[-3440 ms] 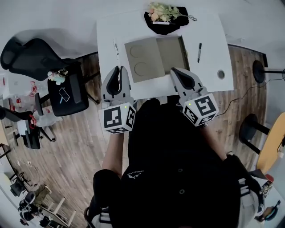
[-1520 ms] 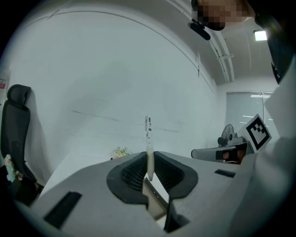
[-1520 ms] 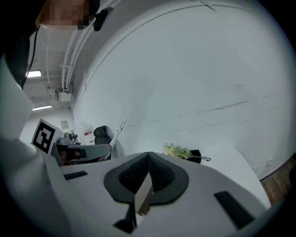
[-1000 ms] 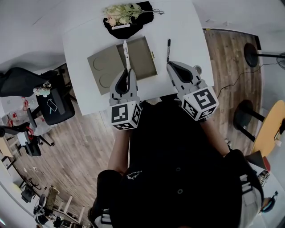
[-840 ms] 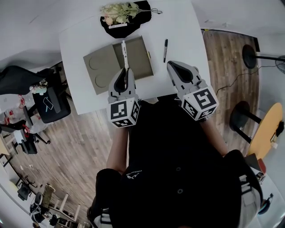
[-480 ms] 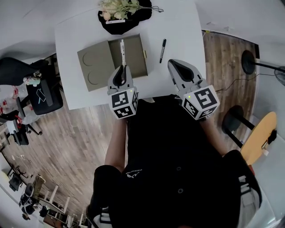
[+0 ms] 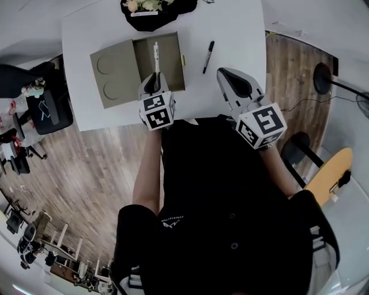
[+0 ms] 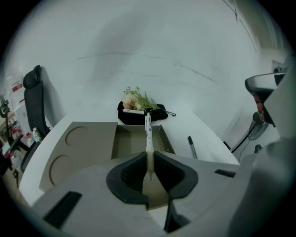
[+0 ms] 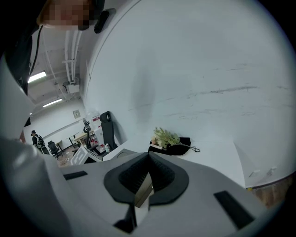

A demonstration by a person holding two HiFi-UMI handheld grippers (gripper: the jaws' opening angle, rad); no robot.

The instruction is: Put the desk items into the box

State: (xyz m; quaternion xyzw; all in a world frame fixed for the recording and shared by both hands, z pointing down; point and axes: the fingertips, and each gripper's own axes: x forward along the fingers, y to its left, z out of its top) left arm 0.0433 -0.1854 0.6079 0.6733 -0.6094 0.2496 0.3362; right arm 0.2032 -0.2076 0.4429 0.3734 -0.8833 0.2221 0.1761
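Note:
A shallow tan box (image 7: pixel 169 50) lies open on the white desk (image 7: pixel 230 34), its lid (image 7: pixel 113 72) folded out to the left. My left gripper (image 7: pixel 154 79) is shut on a white pen (image 7: pixel 155 53), which points forward over the box's tray. The left gripper view has the white pen (image 8: pixel 148 136) sticking out between the pads, above the tray (image 8: pixel 132 141). A black marker (image 7: pixel 207 56) lies on the desk right of the box. My right gripper (image 7: pixel 230 78) hangs over the desk's near edge, shut and holding nothing; its jaws meet in the right gripper view (image 9: pixel 149 158).
A black pouch with flowers (image 7: pixel 151 6) sits at the desk's far edge behind the box. A black office chair (image 7: pixel 40 109) stands on the wooden floor to the left. A round stool (image 7: pixel 295 151) and cable are on the right.
The white pen, lying on the desk left of the box 3.4 s ago, is now in my left gripper, which has moved forward over the tray. The right gripper has hardly moved.

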